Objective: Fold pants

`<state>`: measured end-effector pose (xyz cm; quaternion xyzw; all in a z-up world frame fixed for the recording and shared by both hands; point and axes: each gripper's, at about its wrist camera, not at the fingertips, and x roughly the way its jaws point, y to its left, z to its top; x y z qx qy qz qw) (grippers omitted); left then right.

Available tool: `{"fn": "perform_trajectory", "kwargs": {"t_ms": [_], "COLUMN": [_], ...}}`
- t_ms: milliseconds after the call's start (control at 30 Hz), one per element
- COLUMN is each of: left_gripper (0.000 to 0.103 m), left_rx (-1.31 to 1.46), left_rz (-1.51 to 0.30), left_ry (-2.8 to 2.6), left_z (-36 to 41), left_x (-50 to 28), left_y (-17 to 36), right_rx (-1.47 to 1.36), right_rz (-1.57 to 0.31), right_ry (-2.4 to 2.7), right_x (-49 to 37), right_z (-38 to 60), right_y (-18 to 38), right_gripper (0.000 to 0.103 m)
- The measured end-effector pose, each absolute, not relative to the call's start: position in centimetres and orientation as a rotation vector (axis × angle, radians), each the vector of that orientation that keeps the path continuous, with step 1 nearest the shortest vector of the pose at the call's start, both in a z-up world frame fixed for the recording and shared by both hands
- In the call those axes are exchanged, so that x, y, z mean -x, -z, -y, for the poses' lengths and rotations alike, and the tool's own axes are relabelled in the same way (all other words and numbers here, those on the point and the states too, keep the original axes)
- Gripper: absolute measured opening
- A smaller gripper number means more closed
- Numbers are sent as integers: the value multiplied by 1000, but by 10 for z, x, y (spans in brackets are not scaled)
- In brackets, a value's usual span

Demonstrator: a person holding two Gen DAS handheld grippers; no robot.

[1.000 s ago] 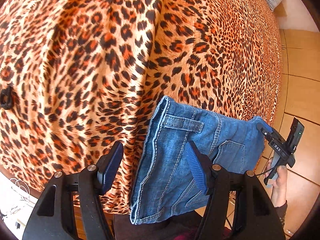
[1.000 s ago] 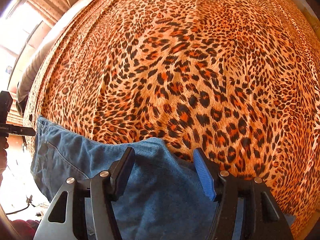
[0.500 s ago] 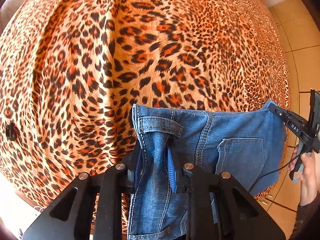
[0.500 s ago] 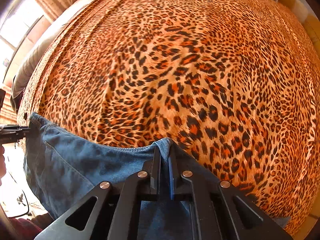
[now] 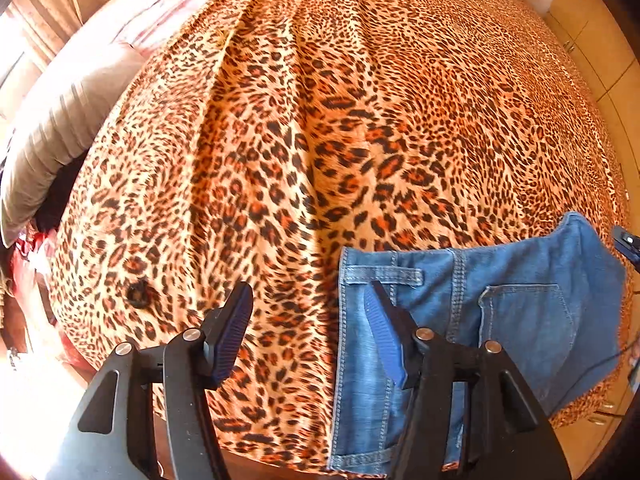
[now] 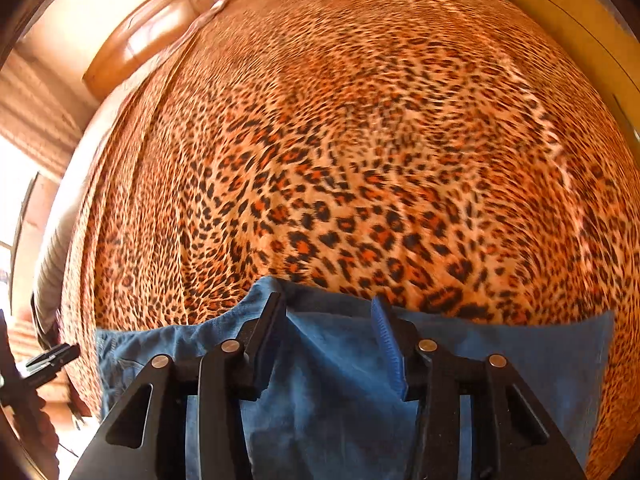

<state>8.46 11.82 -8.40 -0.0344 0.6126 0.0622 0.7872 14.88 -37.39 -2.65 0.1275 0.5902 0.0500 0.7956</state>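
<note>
Right now your left gripper [image 5: 308, 332] is spread wide and grips nothing, one finger over the leopard-print bedspread [image 5: 320, 140], the other over the jeans [image 5: 520, 312]. Your right gripper [image 6: 328, 340] gapes empty above the denim too. The jeans lie at the bed's near edge, waistband facing inward.

We see faded blue denim pants [image 5: 532, 312], coarse-woven with raised seams, on a smooth leopard-print cloth bedspread [image 5: 360, 128]. The left gripper [image 5: 308, 332] is matt black plastic (ribbed blue pads [image 5: 384, 344], shiny metal rivets). A glossy wooden headboard [image 6: 152, 36] gleams.
</note>
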Motion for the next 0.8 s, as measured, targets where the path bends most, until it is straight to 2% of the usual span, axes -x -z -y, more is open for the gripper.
{"fn": "perform_trajectory", "kwargs": {"t_ms": [133,267,400,600,733,767,800], "left_gripper": [57,57,57,57,57,57,57], "left_rx": [256,166,210,423,465,449,432], "left_rz": [-1381,-1445,-1470,-1574,-1588,-1578,-1568], "left_ry": [53,93,45,-81,-151,-172,-184], "left_z": [-117,-77,-75,-108,-112,-108,-105], "left_x": [-95,-110,-103,-82,-75,-75,-74], "left_y": [91,103,116,142,152,151,150], "right_rx": [-418,-531,-667,-699,-581,-515,-415], "right_rz": [-1237,-1211,-1148,-1185,-1264,-1296,-1326], "right_ry": [97,298,387,321,231,192,175], "right_x": [-103,-57,-30,-62,-96,-104,-109], "right_z": [450,523,582,609,596,588,579], "right_y": [10,7,6,39,61,65,64], "right_gripper": [49,49,50,54,53,33,8]}}
